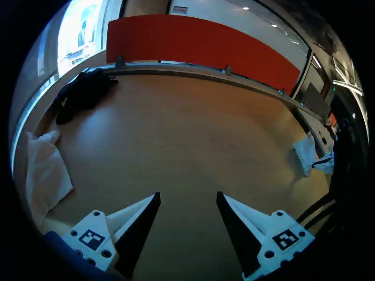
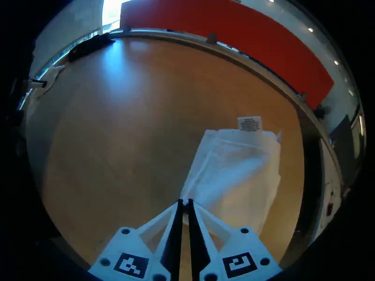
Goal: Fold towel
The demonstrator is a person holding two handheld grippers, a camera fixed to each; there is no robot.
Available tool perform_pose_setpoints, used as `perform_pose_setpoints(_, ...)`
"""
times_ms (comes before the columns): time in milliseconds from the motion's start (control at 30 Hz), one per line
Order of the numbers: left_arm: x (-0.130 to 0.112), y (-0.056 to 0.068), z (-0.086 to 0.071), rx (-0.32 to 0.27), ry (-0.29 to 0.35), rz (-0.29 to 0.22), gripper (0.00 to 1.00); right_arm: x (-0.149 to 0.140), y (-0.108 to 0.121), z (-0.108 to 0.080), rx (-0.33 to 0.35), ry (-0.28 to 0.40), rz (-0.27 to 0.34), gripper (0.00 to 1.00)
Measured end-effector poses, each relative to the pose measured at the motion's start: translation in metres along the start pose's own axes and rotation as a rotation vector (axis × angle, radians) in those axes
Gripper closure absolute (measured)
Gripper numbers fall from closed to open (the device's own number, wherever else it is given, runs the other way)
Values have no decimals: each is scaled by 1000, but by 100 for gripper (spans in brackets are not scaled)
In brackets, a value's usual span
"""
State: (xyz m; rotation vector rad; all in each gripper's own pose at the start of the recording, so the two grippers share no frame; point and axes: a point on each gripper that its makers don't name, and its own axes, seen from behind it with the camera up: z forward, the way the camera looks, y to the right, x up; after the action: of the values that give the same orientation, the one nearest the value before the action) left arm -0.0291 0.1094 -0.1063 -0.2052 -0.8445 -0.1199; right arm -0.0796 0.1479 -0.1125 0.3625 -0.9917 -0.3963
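Your left gripper (image 1: 187, 194) hangs over bare wooden tabletop (image 1: 187, 136), jaws spread wide, nothing between them. There's open wood ahead and to both sides of it. The far edge runs along a metal rail (image 1: 197, 70) with a red partition (image 1: 201, 44) behind it.

Your right gripper (image 2: 184, 201) has its jaws pressed nearly together, only a thin slit between them. The tips sit right at the near corner of the folded white towel (image 2: 236, 175). You can't tell from this angle whether fabric is caught between them.

The towel lies flat on the right part of the table, in front of that gripper and running away from it. Its right side is close to the table's right edge, and a label tag (image 2: 249, 123) sticks up at its far end. Left of the towel in the right gripper view there's open wood all the way across.

Count:
- Two grippers.
- Two white cloths: the folded towel, and a second white cloth (image 1: 44, 173) lying at the left rim of the table in the left gripper view, well apart from the left fingers.
- One black bundle (image 1: 82, 93) near the far left corner, close to the rail, well away from both grippers.
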Motion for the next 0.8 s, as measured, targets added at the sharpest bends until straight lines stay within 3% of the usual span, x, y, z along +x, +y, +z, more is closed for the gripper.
perform_pose_setpoints(67,0,0,0,0,0,-1,12,1,0,0,1,4,0,83)
perform_pose_setpoints(267,0,1,1,0,0,-1,12,7,-2,-2,-4,31,-5,35)
perform_pose_setpoints(600,0,3,1,-3,-1,1,12,14,10,-8,-50,83,37,0)
perform_pose_setpoints(800,0,3,2,-5,-2,1,12,16,19,-13,-79,104,73,0)
